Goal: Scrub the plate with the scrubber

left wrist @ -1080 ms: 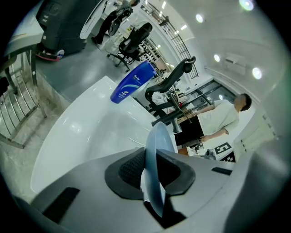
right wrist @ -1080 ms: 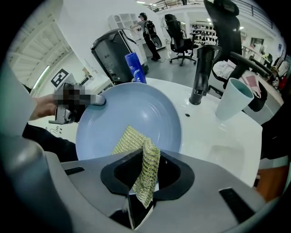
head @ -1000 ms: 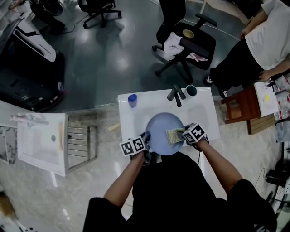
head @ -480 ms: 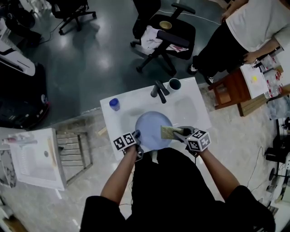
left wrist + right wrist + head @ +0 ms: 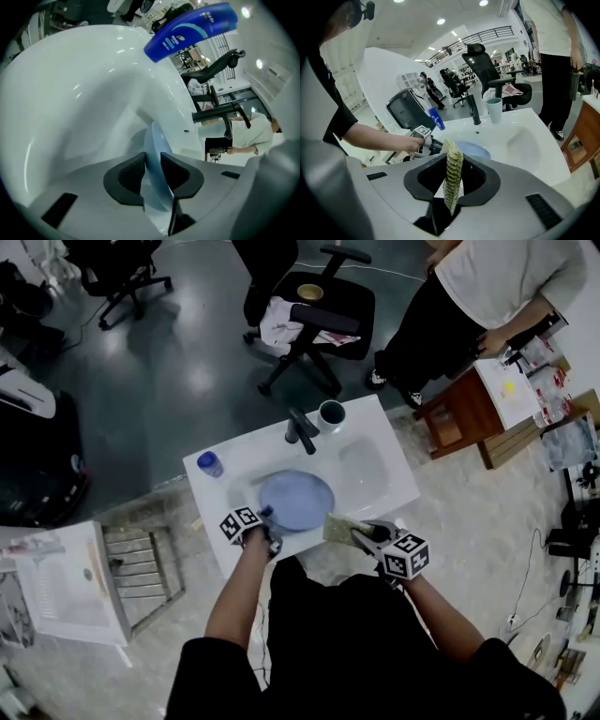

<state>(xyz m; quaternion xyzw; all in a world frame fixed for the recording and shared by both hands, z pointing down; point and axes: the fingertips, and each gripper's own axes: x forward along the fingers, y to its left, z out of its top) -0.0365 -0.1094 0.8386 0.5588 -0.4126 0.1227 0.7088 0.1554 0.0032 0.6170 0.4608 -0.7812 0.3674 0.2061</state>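
Scrubbing contact is absent at this moment: the plate (image 5: 296, 501) lies in the shallow basin of the white worktop (image 5: 398, 486). The scrubber (image 5: 343, 527) sits off the plate's rim at about 4 o'clock, near but apart, out over the worktop's front edge. The right gripper (image 5: 452, 180) has its jaws closed on the scrubber. They pinch the yellow-green pad edge-on, so it stands upright with its upper end free above the jaws. That hold leaves a broad face ready to be laid on the plate with a turn of the wrist. The left gripper (image 5: 153, 176) is at the plate's 8 o'clock rim, probably to steady the dish from the side opposite the scrubber and leave the whole blue face free for wiping. Its jaws are opening but only narrowly apart, with the rim between them and the dark pads (image 5: 133, 173) looking to touch both faces of it. Since the plate rests on the basin floor, the hold is not needed to carry its weight, so the loosening reads as a release or a regrip rather than a slip. The faucet (image 5: 302, 430) at the plate's 12 o'clock, the cup (image 5: 330, 414) at 1 o'clock and the blue bottle (image 5: 210, 464) at 10 o'clock all stand at the back of the worktop, clear of the working space. Whether the scrub is finished cannot be told.
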